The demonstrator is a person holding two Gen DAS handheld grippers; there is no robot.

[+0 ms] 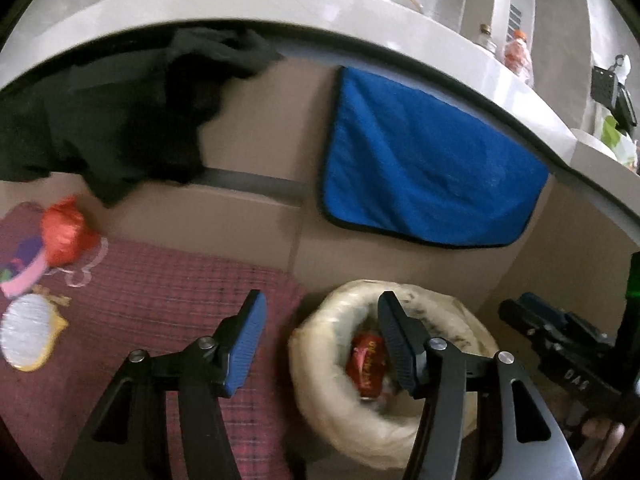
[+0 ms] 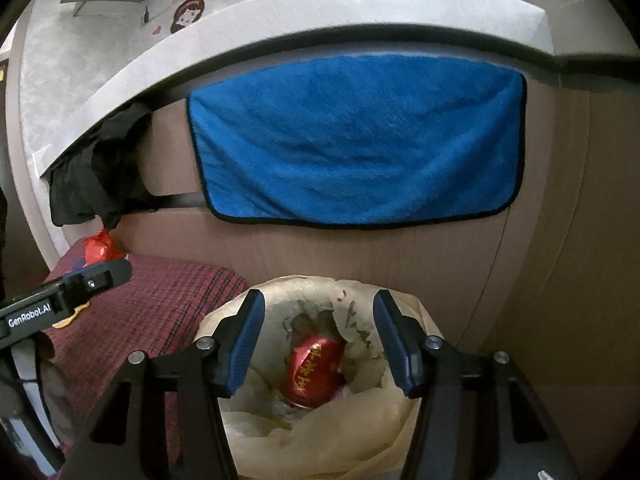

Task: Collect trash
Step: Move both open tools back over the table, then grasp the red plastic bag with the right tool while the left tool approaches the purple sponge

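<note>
One grey counter [image 1: 280,0] runs over brown cabinet fronts [image 1: 260,128], with one blue towel [image 2: 360,140] and one black cloth [image 1: 100,120] hanging under its edge. Below lies one red plaid mat [image 1: 168,292], and just beside it stands one bin [image 2: 320,440] lined with a pale bag. In the bin lies one red wrapper [image 2: 314,372] with gold print.

Only the left view shows the mat's left end: a second red crumpled wrapper [image 1: 64,232] near the black cloth, a pink brush [image 1: 24,276] and a white-and-yellow round item [image 1: 28,332], blurred. The right view catches that second wrapper only in part, and alone shows cartoon stickers [image 2: 188,12] on the wall.

Two grippers are there. The left gripper [image 1: 320,336] is spread wide and holds nothing, one finger over the mat, one over the bin. The right gripper [image 2: 318,340] gapes wide too, empty, above the bin's wrapper.
</note>
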